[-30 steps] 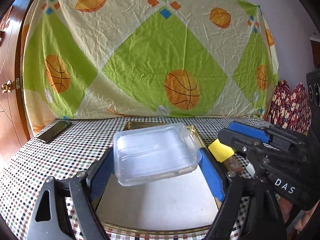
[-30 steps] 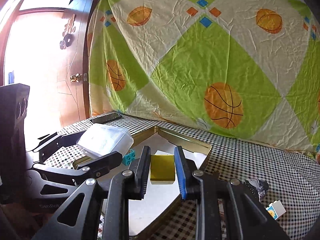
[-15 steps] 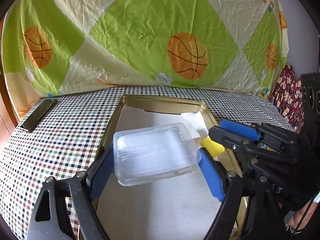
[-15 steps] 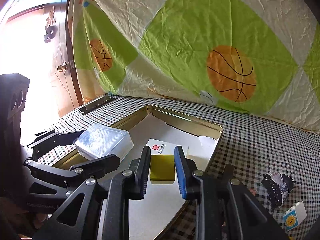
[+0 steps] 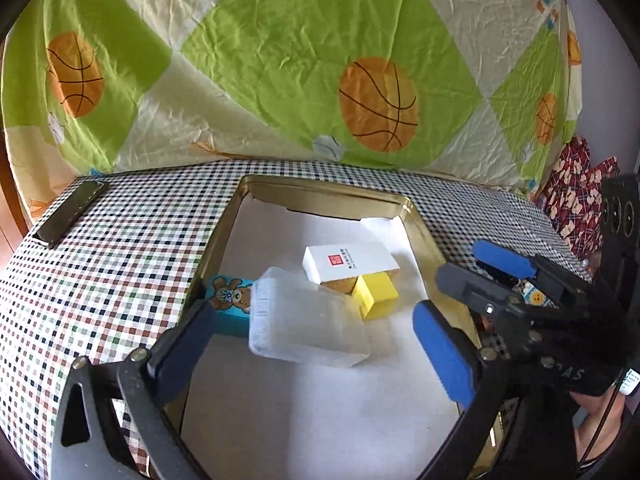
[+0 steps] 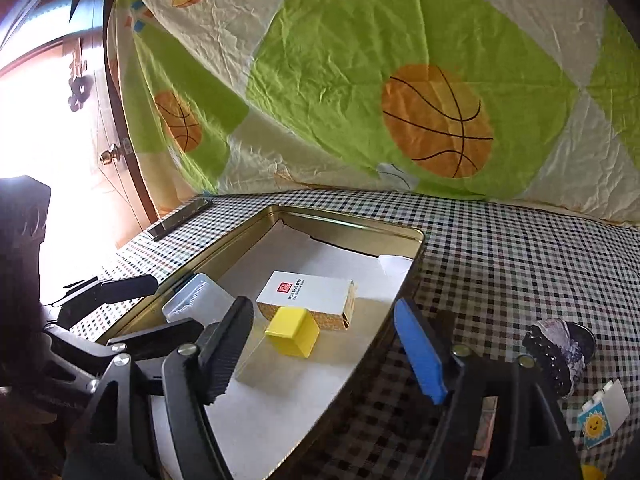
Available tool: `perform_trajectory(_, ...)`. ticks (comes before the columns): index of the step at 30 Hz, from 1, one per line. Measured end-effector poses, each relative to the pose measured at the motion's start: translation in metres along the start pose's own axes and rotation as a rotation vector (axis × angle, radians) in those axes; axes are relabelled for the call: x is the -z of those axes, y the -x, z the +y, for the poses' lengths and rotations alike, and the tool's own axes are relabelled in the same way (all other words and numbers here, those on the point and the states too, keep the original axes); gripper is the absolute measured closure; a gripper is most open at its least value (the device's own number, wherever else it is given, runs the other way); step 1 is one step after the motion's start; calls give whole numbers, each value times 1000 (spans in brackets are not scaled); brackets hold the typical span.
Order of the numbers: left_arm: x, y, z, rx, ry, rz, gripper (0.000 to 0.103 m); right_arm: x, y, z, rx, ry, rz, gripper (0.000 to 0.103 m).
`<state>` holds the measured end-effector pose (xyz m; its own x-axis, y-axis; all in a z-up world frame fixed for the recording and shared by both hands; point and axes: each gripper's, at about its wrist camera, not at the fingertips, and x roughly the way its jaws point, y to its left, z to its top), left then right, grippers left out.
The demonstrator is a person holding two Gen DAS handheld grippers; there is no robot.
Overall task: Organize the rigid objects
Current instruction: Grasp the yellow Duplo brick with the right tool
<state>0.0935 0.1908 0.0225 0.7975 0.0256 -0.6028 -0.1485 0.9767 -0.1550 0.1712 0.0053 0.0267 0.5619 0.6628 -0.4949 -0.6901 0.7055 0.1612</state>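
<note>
While both claws' jaws are opening, the left claw over the released clear box and the right claw over the yellow block in the tin, the hair clip and sun block right of the right claw remain.

Black gripper frames, blue fingers (silver screws)

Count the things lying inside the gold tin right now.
4: the clear plastic box nearest, the yellow block beside it, the white carton behind them, the teddy-bear block at the tin's left wall. More may be hidden.
</note>
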Motion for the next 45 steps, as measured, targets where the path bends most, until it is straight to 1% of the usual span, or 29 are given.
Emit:
perform_trajectory(5,20,24,-17,-6,1,-105,1,22,55,-18,10,3,-68,24)
perform_trajectory(7,30,29,-32,3,-24,-138,1,33,79,-33,68,7,-101,22)
perform_trajectory(10,41,31,-57,12,-72,-153,1,46,110,-63,176,-15,-135,17)
perform_trajectory(12,46,30,-78,30,-111,-156,1,52,123,-82,231,-38,-133,16)
perform_trajectory(15,49,27,-106,64,-163,-147,1,57,134,-107,290,-69,-123,16)
perform_trajectory(17,50,24,-122,81,-190,-140,1,61,137,-119,300,-92,-111,16)
perform_trajectory(20,53,18,-139,91,-212,-126,1,64,133,-132,298,-112,-72,16)
perform_trajectory(21,54,14,-145,90,-217,-110,1,64,133,-135,287,-117,-62,16)
perform_trajectory(23,55,12,-153,101,-219,-95,1,65,130,-133,278,-99,-41,16)
perform_trajectory(25,57,11,-159,109,-233,-90,1,66,124,-133,266,-77,5,16)
perform_trajectory(27,59,9,-168,104,-263,-79,1,67,117,-134,227,-73,48,16)
perform_trajectory(29,60,7,-172,111,-273,-69,1,70,113,-135,224,-63,74,16)
perform_trajectory(32,61,3,-176,129,-276,-42,1,72,104,-134,211,-36,141,17)
perform_trajectory(33,61,1,-176,132,-272,-33,1,73,101,-135,198,-41,156,21)
perform_trajectory(34,61,-1,-175,136,-267,-24,1,73,100,-138,194,-50,168,31)
perform_trajectory(35,61,-2,-174,140,-261,-19,1,75,99,-140,179,-61,182,35)
perform_trajectory(36,61,-2,-174,142,-255,-16,1,76,97,-142,156,-68,197,41)
perform_trajectory(42,61,-6,-177,161,-251,0,1,78,98,-135,132,-18,208,41)
perform_trajectory(45,61,-7,-179,167,-255,6,1,78,99,-139,113,-41,209,41)
